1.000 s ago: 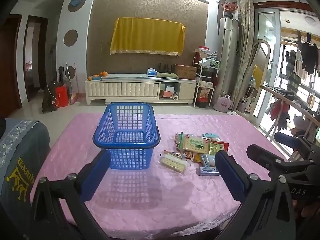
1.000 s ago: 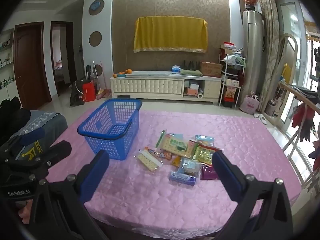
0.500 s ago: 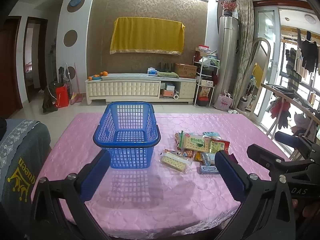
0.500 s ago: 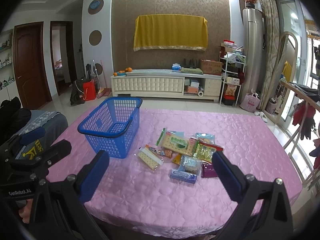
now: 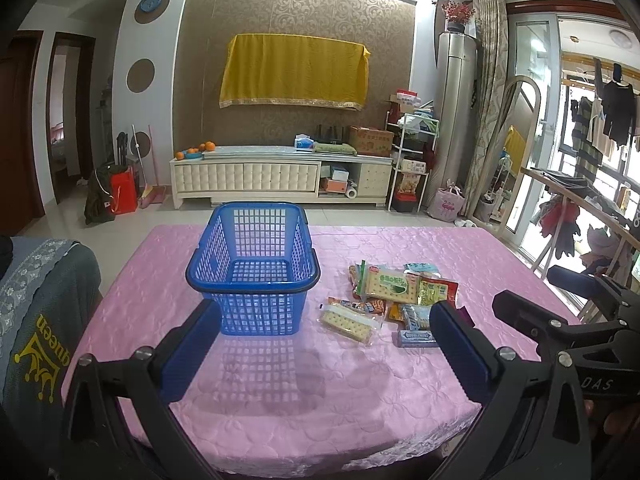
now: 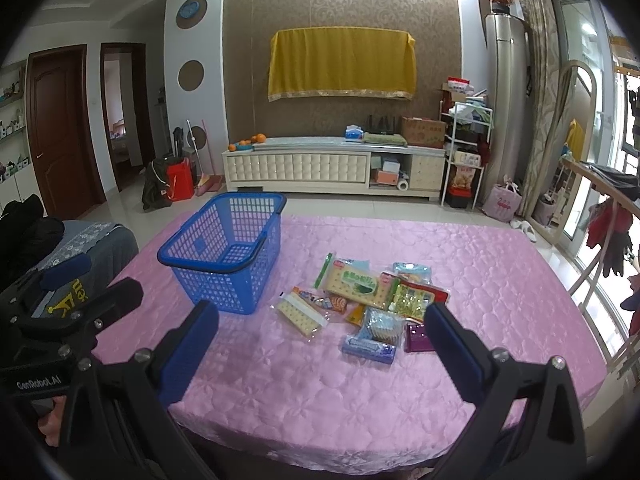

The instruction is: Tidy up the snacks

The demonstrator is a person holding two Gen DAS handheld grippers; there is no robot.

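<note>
The left gripper (image 5: 324, 336) stood with its jaws spread wide, holding nothing and touching nothing, raised above the near part of the pink table (image 5: 320, 400). The right gripper (image 6: 320, 336) was spread just as wide and equally empty, poised over the same cloth.

The blue basket (image 5: 256, 276) sat empty on the table's left half. The snacks (image 6: 360, 300) lay in a loose heap just to its right, not touching it: a green cracker packet (image 6: 354, 282), a clear pack of crackers (image 6: 302, 318) nearest the basket, and a blue bar (image 6: 370, 346) at the front.

In the left wrist view, the gripper's right finger (image 5: 460, 348) covered part of the heap, and the purple packet (image 6: 416, 332) was barely visible there; the right wrist view showed it plainly beside the blue bar. Print on the smaller wrappers was too small to read. Each view caught the other gripper's body at its edge, along with part of a hand (image 6: 50, 420).
</note>
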